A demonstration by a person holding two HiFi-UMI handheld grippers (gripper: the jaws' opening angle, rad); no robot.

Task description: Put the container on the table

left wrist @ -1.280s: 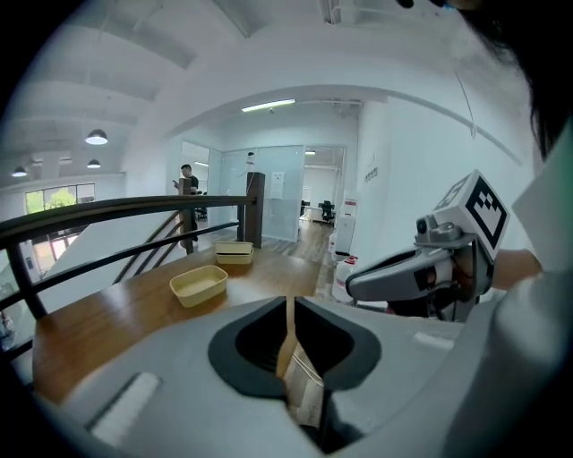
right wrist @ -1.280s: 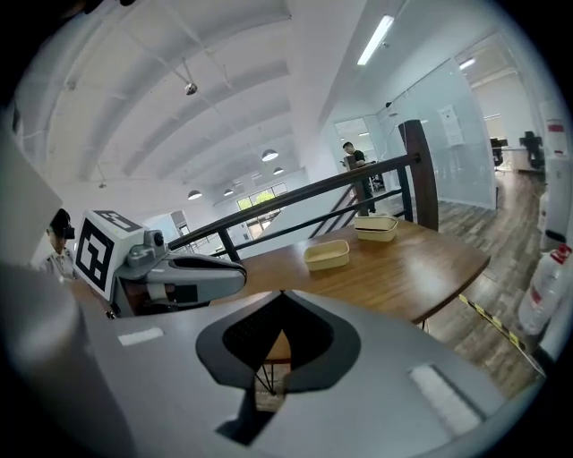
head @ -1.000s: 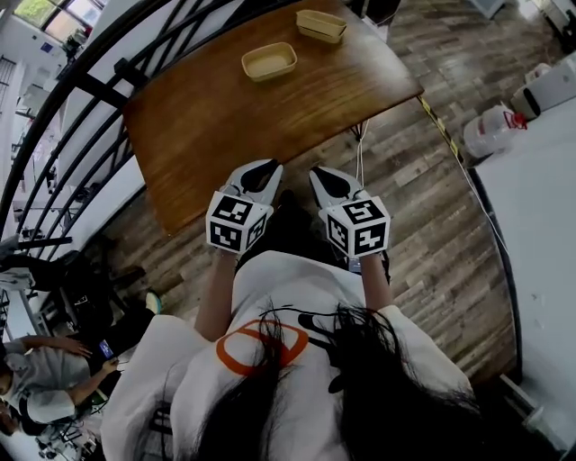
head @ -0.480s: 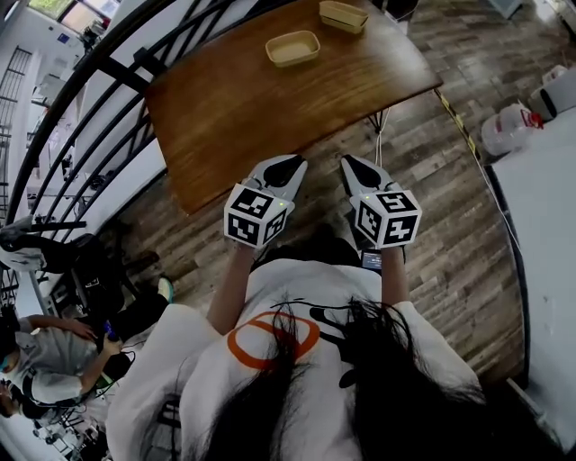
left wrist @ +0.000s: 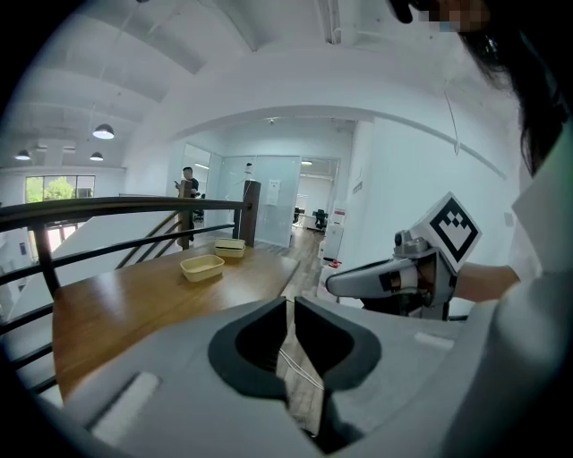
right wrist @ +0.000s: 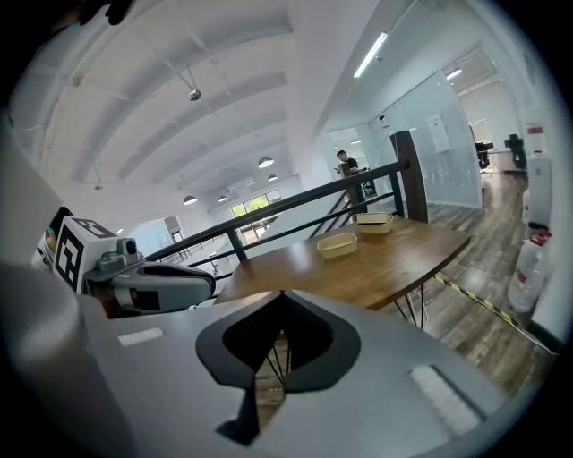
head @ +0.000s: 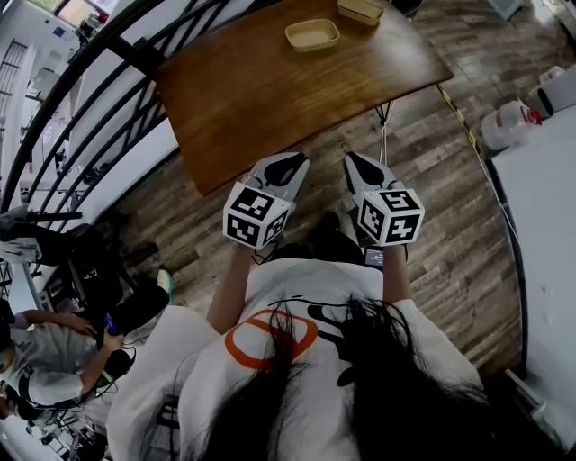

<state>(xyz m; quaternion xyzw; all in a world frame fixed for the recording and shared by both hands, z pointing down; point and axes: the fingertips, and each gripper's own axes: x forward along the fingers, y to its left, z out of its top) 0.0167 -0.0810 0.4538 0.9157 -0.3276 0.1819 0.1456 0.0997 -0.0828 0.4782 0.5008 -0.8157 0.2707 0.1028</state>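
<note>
Two shallow tan containers rest on the far part of the brown wooden table (head: 270,90): the nearer container (head: 312,34) and a second container (head: 361,9) by the far corner. The left gripper view also takes in the nearer container (left wrist: 202,267) and the second container (left wrist: 230,248), as does the right gripper view, with the nearer container (right wrist: 337,243) in front of the second container (right wrist: 374,222). My left gripper (head: 288,163) and right gripper (head: 353,162) hover side by side over the floor, short of the table's near edge. Both are shut and hold nothing.
A black railing (head: 99,99) runs along the table's left side. White jugs (head: 509,124) stand on the plank floor at right, beside a white counter (head: 549,225). Yellow-black tape (head: 454,112) crosses the floor. People sit at the lower left (head: 36,360).
The table and containers have slid up and away in the head view. Both grippers, which overlapped the table's near edge, now hang over the floor, still shut and empty.
</note>
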